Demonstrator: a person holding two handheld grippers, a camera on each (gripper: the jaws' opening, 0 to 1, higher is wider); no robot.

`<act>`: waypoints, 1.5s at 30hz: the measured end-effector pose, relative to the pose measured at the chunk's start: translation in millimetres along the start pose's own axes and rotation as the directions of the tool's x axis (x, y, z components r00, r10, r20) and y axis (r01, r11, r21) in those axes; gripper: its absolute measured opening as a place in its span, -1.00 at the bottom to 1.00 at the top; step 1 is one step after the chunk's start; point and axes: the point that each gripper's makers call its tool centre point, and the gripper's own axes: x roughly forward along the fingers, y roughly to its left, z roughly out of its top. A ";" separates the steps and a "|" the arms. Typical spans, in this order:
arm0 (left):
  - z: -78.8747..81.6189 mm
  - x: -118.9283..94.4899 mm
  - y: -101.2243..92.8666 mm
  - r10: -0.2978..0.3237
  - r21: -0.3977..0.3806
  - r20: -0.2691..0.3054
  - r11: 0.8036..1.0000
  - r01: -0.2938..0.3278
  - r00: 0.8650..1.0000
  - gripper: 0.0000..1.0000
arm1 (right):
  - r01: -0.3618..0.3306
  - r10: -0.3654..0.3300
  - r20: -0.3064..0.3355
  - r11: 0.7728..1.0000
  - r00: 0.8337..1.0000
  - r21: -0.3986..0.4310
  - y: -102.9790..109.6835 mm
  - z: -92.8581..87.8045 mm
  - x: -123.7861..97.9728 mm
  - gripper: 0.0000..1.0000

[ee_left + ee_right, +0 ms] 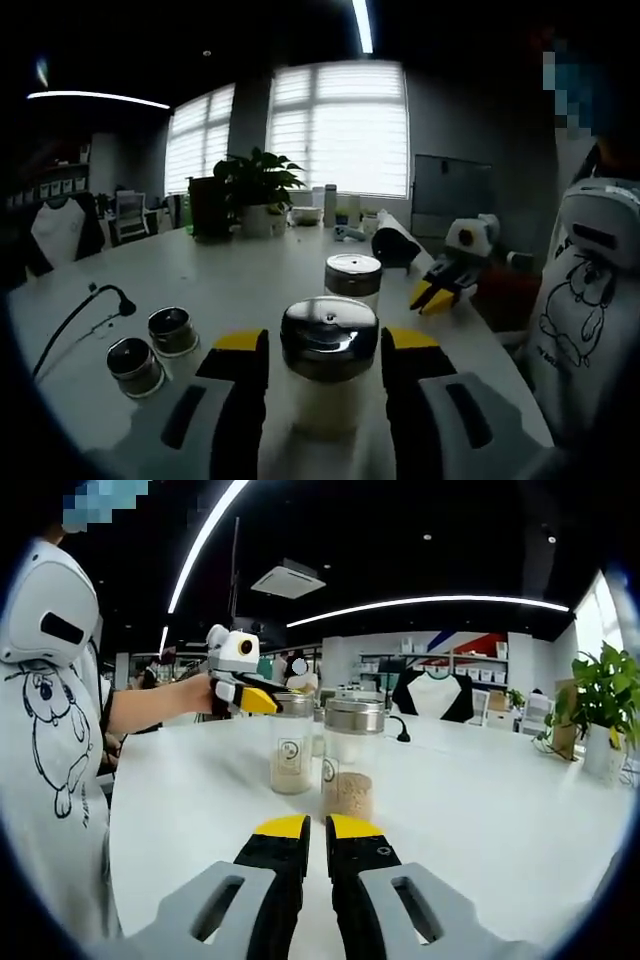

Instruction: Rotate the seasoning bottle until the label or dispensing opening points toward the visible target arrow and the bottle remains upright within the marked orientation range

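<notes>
Upright on the white table (250, 275), the seasoning bottle (328, 365) sits between the left gripper (325, 350) jaws, which stand wide on either side of its glass body; contact with the glass is hard to tell, looks like a close bracket rather than a firm clamp. Its metal cap (329, 336) faces the camera, label not readable from here. A second bottle (353, 278) stands just behind it, further up the table. Two small metal-lidded jars (152, 349) sit to the left, near a black cable (75, 315). A potted plant (256, 190) is at the far end by the windows.

In the right gripper view, the right gripper (316, 828) hovers over bare table with jaws nearly together, holding nothing. Ahead of it stands the second bottle (352, 758), partly filled with brownish granules, and the seasoning bottle (292, 752) beyond, where the left gripper (248, 695) reaches in from the person's hand (190, 695). A person in a white printed shirt (45, 740) is at the left.
</notes>
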 end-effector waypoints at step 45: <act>19.0 3.0 6.3 0.285 -0.015 0.071 0.958 -0.285 0.956 -0.20 | 0.011 -0.011 0.019 0.999 1.000 0.037 -1.2 -1.1 5.5 -0.95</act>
